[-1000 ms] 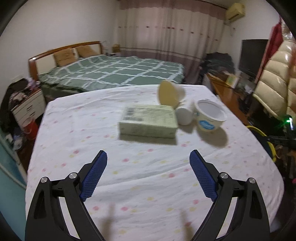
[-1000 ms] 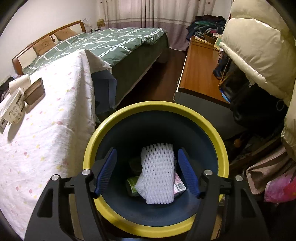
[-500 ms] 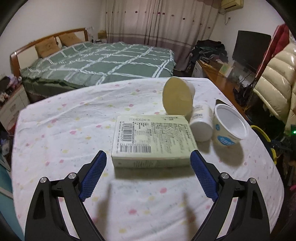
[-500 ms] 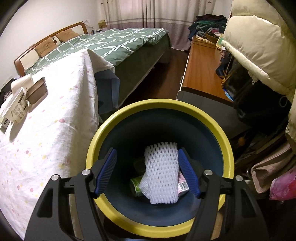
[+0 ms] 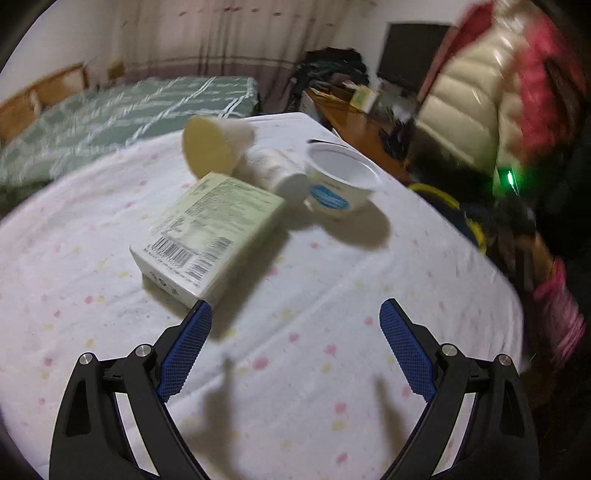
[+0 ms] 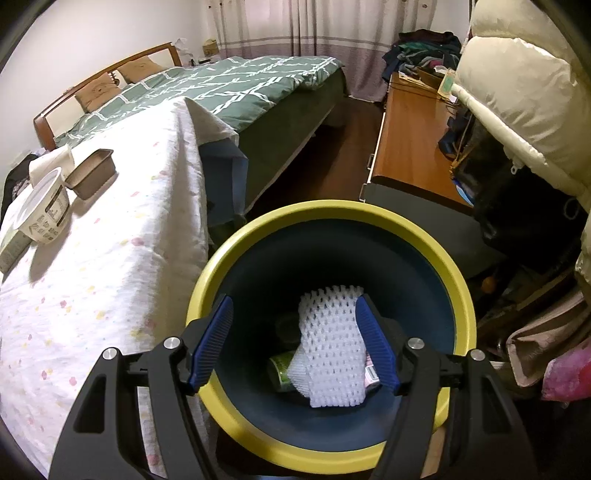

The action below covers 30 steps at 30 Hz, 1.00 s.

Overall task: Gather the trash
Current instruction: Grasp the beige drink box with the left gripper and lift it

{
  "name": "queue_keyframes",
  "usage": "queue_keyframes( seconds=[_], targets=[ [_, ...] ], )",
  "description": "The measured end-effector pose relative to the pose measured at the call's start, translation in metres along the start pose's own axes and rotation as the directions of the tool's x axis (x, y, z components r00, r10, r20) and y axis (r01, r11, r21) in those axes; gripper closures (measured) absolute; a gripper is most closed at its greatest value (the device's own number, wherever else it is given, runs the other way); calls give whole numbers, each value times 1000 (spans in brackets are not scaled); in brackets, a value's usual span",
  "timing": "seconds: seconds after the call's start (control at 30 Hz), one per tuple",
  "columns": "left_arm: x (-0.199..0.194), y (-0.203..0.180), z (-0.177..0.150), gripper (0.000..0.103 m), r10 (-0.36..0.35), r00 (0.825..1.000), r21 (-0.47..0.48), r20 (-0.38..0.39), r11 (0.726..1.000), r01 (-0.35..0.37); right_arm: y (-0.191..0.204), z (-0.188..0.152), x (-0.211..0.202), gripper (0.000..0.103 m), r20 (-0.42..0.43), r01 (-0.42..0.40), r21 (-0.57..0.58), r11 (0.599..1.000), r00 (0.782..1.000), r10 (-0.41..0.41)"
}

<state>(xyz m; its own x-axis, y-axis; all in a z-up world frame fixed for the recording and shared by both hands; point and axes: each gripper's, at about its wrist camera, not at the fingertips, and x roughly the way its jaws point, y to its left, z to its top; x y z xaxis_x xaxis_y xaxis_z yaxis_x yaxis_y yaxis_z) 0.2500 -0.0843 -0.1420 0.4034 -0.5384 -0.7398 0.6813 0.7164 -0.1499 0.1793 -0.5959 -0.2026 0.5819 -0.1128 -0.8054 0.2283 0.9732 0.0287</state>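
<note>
While blur smears the left view, left gripper [image 5: 295, 308] spread, empty | box [image 5: 210, 236] corner just past its left finger, cup [image 5: 341, 181] further off | right gripper [image 6: 295, 306] spread above bin [image 6: 436, 251]; foam net [image 6: 330, 358] below hides the other trash.

Bedroom. White walls [image 6: 92, 44]. 1 bed [image 6: 258, 85], green checked cover, wooden headboard [image 6: 103, 85]. Striped curtains [image 6: 295, 26], drawn, behind it. Dark wood floor [image 6: 332, 155]. Wooden sideboard [image 6: 410, 147] right, cluttered at the far end. 1 dark screen [image 5: 410, 55]. Cream padded coat [image 6: 524, 92] hanging right. Worktop [image 6: 110, 258] under white dotted cloth.
</note>
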Motion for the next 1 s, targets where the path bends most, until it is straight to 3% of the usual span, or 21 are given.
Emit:
queue_keyframes(
  seconds=[0.13, 0.3, 0.53, 0.73, 0.87, 1.0],
  targets=[
    [-5, -8, 18, 10, 119, 993, 112, -2, 987, -118, 3, 2, -2, 38, 6, -7, -7, 1000, 1000, 7],
    [14, 13, 51, 9, 149, 988, 155, -29, 978, -143, 4, 1, -2, 38, 2, -14, -9, 1000, 1000, 14],
    [52, 45, 74, 9, 110, 988, 152, -110, 984, -92, -2, 1, 2, 38, -16, 4, -7, 1000, 1000, -4],
    [68, 66, 92, 5, 27, 987, 112, -159, 994, -9, -5, 2, 6, 38, -29, -1, 4, 1000, 1000, 1],
    [79, 72, 93, 5, -72, 971, 79, -228, 993, 92, -6, 3, 8, 38, -34, -6, 10, 1000, 999, 6],
    [83, 62, 91, 5, -65, 965, 110, -254, 989, 95, -5, 3, 9, 38, -34, -14, 8, 1000, 999, 14]
  ],
)
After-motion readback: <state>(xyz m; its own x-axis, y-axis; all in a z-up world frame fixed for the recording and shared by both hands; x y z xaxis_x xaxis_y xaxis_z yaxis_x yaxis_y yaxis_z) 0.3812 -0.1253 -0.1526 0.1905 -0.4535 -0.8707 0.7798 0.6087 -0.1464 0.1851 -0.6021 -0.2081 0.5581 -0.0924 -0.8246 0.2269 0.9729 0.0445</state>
